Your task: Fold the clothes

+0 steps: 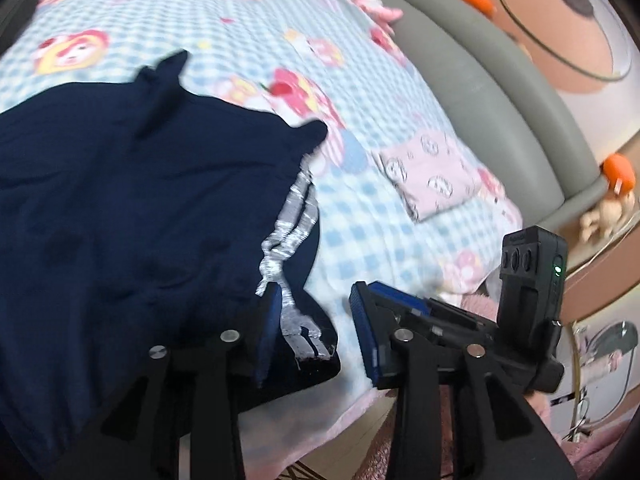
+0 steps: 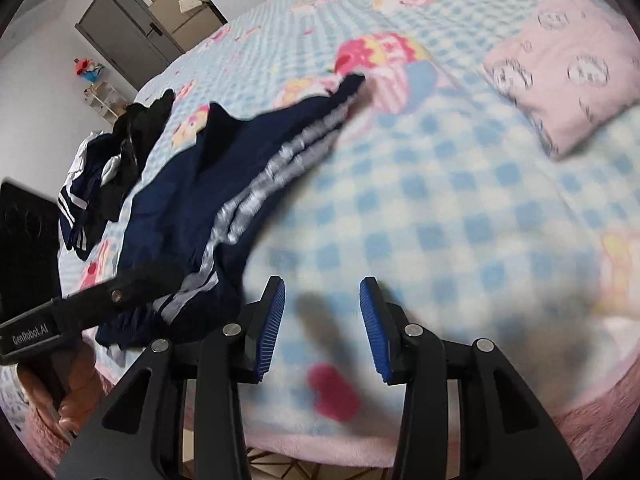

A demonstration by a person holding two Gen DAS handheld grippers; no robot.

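Nearest the left wrist camera, the left gripper is standing with its blue-padded fingers apart. A white-striped edge of the navy garment is lying in the gap, against the left pad, while the right pad is standing clear of the cloth, so nothing is being pinched. That garment is sprawling over the left half of this view, on the blue checked blanket with cartoon prints, its white stripes running from the gripper toward the far side. A folded pink cloth is lying on the blanket to the right, well apart from the navy piece, near the grey padded bed edge. The right gripper is showing at the right, just beside the left one, with its black body rising behind it.

In the right wrist view, the right gripper is hovering over bare blanket with its fingers open and nothing between them. The navy garment is stretching from near left toward the far middle, blurred at its far tip. A heap of dark clothes is lying farther left on the bed. The left gripper's black arm is reaching in from the left edge onto the garment's near end, a hand holding it below.
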